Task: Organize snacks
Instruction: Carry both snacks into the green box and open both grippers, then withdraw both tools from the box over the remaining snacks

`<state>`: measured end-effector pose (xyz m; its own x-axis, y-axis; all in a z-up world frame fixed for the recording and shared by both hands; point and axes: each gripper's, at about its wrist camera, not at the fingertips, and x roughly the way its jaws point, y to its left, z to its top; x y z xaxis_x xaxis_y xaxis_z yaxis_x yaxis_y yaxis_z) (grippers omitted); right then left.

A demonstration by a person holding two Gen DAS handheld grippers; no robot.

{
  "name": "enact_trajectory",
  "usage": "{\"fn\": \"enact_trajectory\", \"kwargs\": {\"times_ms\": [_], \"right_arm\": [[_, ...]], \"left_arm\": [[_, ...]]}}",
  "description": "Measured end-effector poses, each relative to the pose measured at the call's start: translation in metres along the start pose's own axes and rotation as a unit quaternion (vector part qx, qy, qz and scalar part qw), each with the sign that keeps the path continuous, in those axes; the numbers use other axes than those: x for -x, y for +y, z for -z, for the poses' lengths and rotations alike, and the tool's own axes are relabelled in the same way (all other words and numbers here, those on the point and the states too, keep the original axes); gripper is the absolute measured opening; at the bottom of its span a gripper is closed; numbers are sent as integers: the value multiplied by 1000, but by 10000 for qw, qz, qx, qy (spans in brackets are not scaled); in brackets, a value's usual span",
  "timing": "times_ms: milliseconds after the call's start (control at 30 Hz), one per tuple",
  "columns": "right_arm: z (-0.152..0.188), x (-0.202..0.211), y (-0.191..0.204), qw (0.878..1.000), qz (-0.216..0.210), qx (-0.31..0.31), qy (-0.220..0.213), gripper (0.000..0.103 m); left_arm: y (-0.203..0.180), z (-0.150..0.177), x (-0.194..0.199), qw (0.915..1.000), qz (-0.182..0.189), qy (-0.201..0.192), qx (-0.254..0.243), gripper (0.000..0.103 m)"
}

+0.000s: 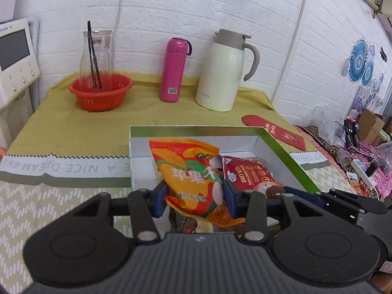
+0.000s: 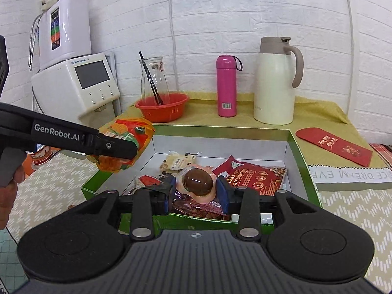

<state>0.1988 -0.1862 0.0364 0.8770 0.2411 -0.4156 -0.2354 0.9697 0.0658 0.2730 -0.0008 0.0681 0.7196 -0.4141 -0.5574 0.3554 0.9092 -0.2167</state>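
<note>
**Both grippers loaded over the snack box**

Your left gripper is clamped on an orange snack bag: the blue pads press its lower half from both sides and the bag stands up between them, crumpled at the grip. From the right wrist view you can see that same bag held off the box's left wall, above the patterned cloth, clear of the contents.

Your right gripper has a sealed brown egg pack between its blue pads. The pads sit against the pack's pink rim on either side, so it reads as held, though how firmly they press you cannot tell from here.

Below both grippers lies the green-rimmed box, open, white inside, near the front edge of the table. In it rest a red nuts packet toward the right wall, a small pale packet toward the back, and dark red wrapped snacks at the near wall, directly under the egg pack.

Along the table's back edge stand a red basket with a glass carafe in it, a pink flask and a cream thermos jug. A red envelope lies on the yellow cloth just beyond the box's back right corner.
</note>
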Motion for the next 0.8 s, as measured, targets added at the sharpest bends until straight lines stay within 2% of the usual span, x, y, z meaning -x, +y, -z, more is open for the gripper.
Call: {"fn": "enact_trajectory", "kwargs": {"times_ms": [200, 233, 267, 300, 333, 367, 433, 567, 800], "right_arm": [[0, -18, 0, 9999, -98, -62, 6, 69], [0, -20, 0, 9999, -97, -39, -1, 71], [1, -24, 0, 9999, -103, 29, 24, 79], [2, -26, 1, 9998, -138, 122, 96, 90], [3, -26, 2, 9996, -130, 193, 170, 103], [4, -24, 3, 9996, -69, 254, 125, 103], [7, -15, 4, 9993, -24, 376, -63, 103], [7, -2, 1, 9992, 8, 355, -155, 103], [10, 26, 2, 9993, 94, 360, -94, 103]], "left_arm": [[6, 2, -18, 10000, 23, 62, 52, 43], [6, 2, -19, 10000, 43, 19, 67, 46], [6, 3, -18, 9999, 67, -51, 100, 57], [7, 3, -16, 9997, 118, -118, 158, 75], [8, 4, -13, 9993, 189, -206, 241, 76], [8, 5, -11, 9990, 228, -244, 282, 78], [4, 6, -4, 9992, 93, -309, 256, 94], [-6, 10, 8, 9987, -192, -477, 30, 94], [-15, 20, 39, 9988, -146, -468, 80, 94]]}}
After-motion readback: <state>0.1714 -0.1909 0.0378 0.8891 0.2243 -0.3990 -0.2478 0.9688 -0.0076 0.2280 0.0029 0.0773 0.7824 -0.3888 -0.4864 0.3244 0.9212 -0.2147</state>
